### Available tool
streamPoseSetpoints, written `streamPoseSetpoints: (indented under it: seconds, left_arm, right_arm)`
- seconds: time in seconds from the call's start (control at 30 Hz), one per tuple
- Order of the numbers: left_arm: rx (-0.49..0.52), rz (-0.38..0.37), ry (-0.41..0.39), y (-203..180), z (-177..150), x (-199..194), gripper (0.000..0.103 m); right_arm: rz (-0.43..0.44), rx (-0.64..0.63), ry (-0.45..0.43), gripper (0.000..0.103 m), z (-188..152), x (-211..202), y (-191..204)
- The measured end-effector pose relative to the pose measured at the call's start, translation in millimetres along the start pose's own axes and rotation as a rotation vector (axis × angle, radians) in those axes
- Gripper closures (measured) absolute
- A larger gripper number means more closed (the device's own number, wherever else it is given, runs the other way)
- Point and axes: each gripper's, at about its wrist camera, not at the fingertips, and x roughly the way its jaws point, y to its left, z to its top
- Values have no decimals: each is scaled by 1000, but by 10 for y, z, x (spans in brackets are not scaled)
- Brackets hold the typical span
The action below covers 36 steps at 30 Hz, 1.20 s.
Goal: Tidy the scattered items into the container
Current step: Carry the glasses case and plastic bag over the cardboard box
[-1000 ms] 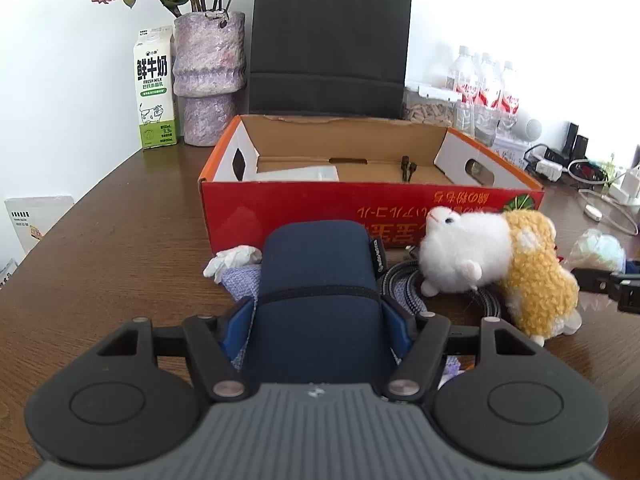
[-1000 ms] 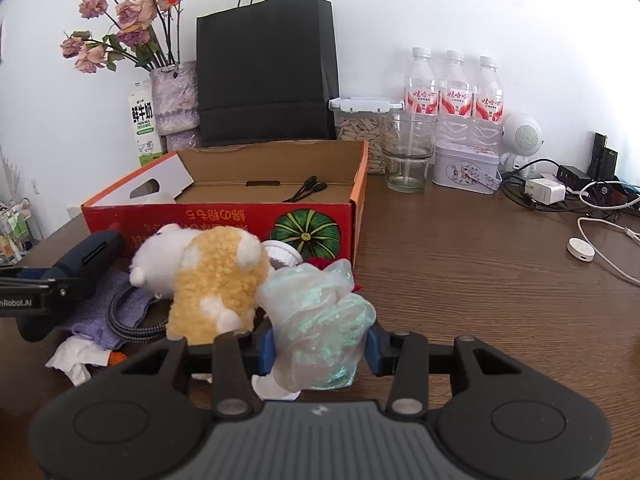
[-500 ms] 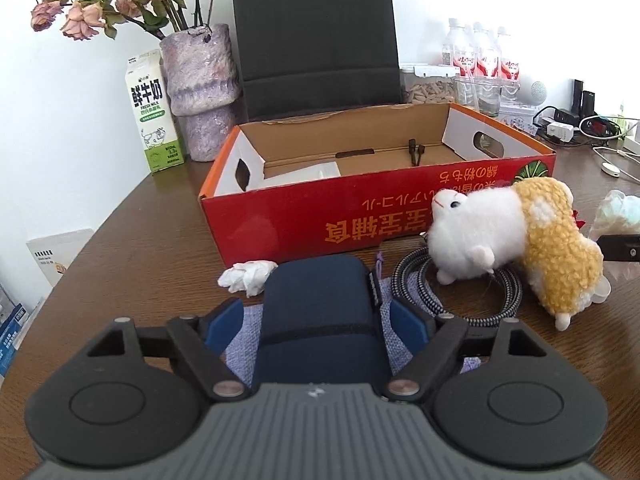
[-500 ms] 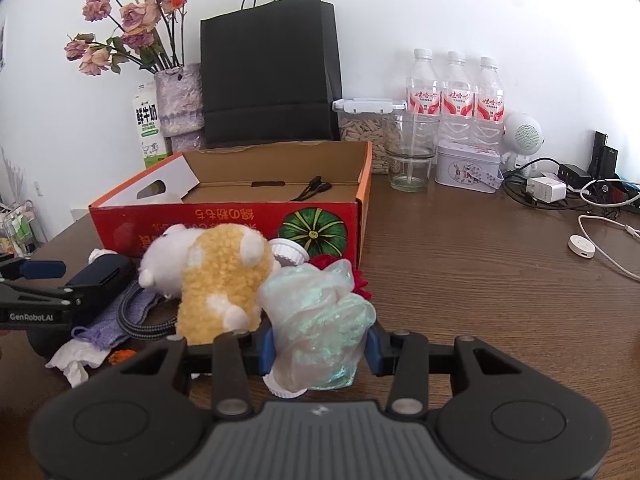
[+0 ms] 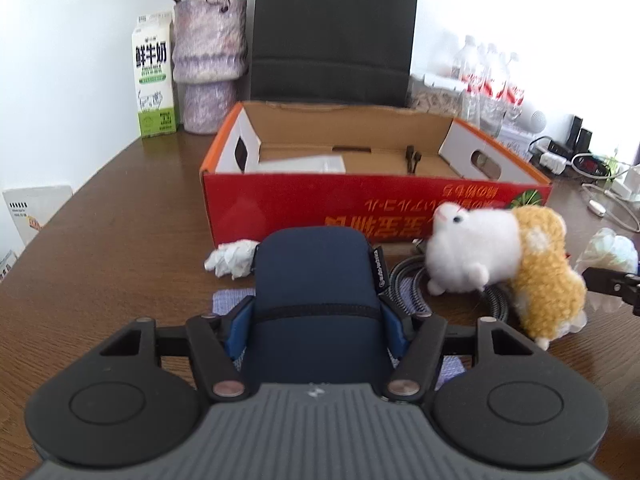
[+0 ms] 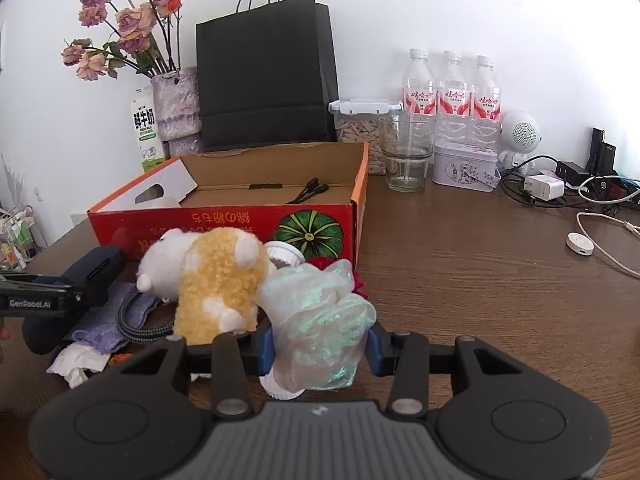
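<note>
My left gripper (image 5: 316,320) is shut on a dark blue zip pouch (image 5: 316,292), held in front of the open red cardboard box (image 5: 376,204). My right gripper (image 6: 320,348) is shut on a crumpled iridescent plastic bag (image 6: 320,320) near the box's right corner (image 6: 356,216). A white and yellow plush toy (image 5: 504,264) lies on a coiled black cable (image 5: 408,280) before the box. A white crumpled tissue (image 5: 232,258) and a lilac cloth (image 5: 232,300) lie under the pouch. The box holds a white card and a small black cable (image 6: 308,192).
Behind the box stand a black paper bag (image 6: 264,76), a vase of dried roses (image 6: 176,104) and a milk carton (image 5: 154,80). Water bottles (image 6: 452,96), a glass jar (image 6: 406,160), a tin, chargers and white cables (image 6: 600,232) fill the right back of the wooden table.
My left gripper with the pouch has risen and moved toward the box. My right gripper with the plastic bag has barely moved.
</note>
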Motion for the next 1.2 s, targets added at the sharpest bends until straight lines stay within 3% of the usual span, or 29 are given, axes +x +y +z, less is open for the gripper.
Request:
streamPoseSetpoints:
  seconds: [0.33, 0.7, 0.97, 1.2]
  left_arm:
    - [-19, -51, -156, 3, 419, -363, 39]
    - [-82, -126, -270, -175, 1088, -42, 39]
    - [-81, -137, -243, -391, 1365, 612, 39]
    - [-67, -108, -139, -454, 1346, 1158, 39]
  right_arm:
    - [19, -59, -71, 62, 346, -86, 186]
    - [65, -34, -203, 62, 1068, 325, 404]
    - [82, -23, -175, 62, 1263, 882, 432]
    - [32, -59, -98, 62, 1240, 1332, 390]
